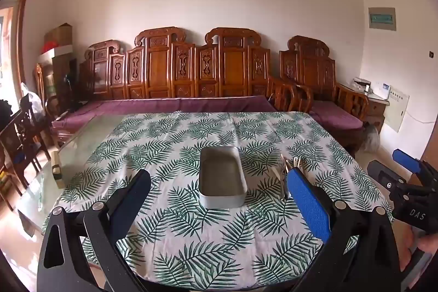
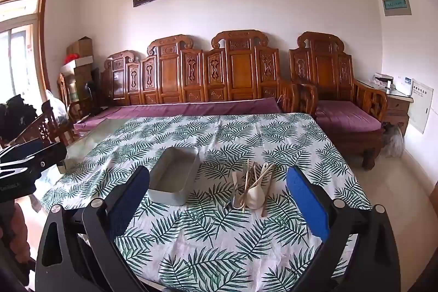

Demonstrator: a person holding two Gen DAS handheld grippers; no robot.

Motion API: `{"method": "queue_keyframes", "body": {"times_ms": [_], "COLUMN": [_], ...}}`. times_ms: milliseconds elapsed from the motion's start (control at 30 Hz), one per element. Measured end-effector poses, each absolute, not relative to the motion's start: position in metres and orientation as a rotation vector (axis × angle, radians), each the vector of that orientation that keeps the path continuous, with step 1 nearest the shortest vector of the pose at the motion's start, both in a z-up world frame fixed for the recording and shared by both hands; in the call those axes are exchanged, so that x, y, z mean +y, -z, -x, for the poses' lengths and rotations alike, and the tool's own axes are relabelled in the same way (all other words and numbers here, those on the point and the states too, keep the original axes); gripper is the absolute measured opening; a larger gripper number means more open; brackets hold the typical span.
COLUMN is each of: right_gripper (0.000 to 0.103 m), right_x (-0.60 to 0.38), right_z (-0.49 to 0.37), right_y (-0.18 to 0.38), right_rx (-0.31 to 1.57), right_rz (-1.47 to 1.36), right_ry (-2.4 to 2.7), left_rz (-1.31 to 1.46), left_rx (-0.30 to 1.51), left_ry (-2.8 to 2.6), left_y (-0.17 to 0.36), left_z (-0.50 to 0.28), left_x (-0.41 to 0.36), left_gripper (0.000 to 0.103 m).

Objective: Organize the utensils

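Note:
A grey rectangular tin [image 1: 222, 179] [image 2: 175, 179] stands empty on the leaf-print tablecloth [image 1: 191, 237] [image 2: 219, 245]. Just right of it lies a pile of utensils [image 2: 253, 186] [image 1: 284, 174]: a cream spoon, pale chopsticks and a metal piece. In the left wrist view my left gripper [image 1: 219, 185] is open, held above the cloth short of the tin, and its blue right finger [image 1: 306, 204] hides part of the pile. My right gripper [image 2: 219, 182] is open too, short of the pile, with nothing between its fingers. Each gripper shows at the edge of the other's view.
A small wooden block [image 1: 57, 168] rests on the bare glass at the table's left edge. Behind the table stand a carved wooden sofa [image 1: 191, 78] with purple cushions and an armchair [image 2: 336, 89]. Wooden chairs [image 1: 19, 138] stand to the left.

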State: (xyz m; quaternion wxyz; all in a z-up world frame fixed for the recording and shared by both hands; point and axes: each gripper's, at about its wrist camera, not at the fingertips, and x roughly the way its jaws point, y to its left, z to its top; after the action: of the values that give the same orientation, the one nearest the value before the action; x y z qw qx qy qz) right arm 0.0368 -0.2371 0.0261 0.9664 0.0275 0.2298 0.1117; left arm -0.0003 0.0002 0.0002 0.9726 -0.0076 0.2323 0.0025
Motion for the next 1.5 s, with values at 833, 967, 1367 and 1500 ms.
{"method": "queue_keyframes", "body": {"times_ms": [833, 967, 1367, 1500], "right_gripper": [0.1, 0.1, 0.101, 0.1], "right_x": [-0.2372, -0.237, -0.2367, -0.2369], "right_z": [-0.0369, -0.0363, -0.0367, -0.0366], "right_y": [-0.0262, -0.0265, -0.0258, -0.0261], "right_rx": [0.469, 0.469, 0.472, 0.472], "right_rz": [-0.056, -0.055, -0.056, -0.057], "right_ry": [-0.226, -0.227, -0.227, -0.228], "left_rz": [0.003, 0.002, -0.002, -0.007], "left_rx": [0.474, 0.474, 0.462, 0.461], "left_ry": [-0.004, -0.005, -0.005, -0.005], "left_y": [0.0036, 0.0038, 0.0044, 0.0029], "left_z": [-0.0002, -0.0002, 0.0012, 0.0016], "left_x": [-0.0005, -0.0008, 0.0002, -0.0031], "left_gripper": [0.097, 0.097, 0.097, 0.097]}}
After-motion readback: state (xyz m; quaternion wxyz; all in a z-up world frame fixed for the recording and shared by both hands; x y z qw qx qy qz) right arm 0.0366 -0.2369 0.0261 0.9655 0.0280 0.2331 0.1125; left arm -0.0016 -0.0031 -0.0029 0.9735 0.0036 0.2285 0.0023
